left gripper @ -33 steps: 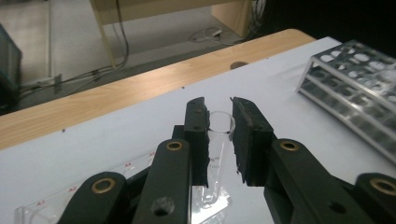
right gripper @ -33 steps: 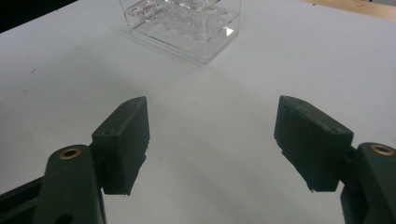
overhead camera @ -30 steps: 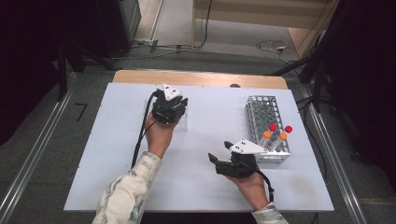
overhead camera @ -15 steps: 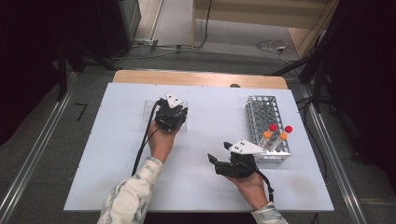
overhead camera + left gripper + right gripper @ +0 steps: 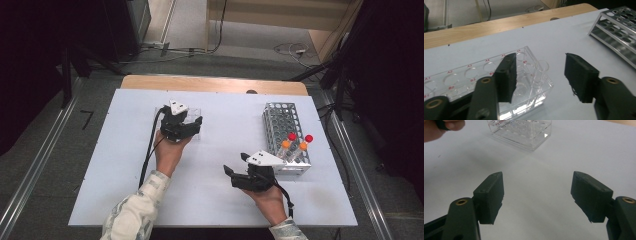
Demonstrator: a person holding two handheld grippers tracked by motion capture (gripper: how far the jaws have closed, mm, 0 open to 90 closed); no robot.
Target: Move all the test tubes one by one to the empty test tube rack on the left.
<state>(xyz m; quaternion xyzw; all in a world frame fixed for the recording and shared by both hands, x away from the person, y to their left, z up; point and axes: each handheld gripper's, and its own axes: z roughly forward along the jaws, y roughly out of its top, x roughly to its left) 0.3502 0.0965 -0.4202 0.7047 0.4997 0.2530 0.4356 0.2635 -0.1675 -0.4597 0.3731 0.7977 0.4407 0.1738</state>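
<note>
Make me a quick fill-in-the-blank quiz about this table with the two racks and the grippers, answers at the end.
1. The clear tube stands in the ____ plastic rack.
2. The left gripper has its jaws ____, their pads off the tube.
3. The capped tubes stand in the ____ rack.
4. The right gripper holds ____ between its jaws.

Missing words: transparent; open; metal; nothing
</note>
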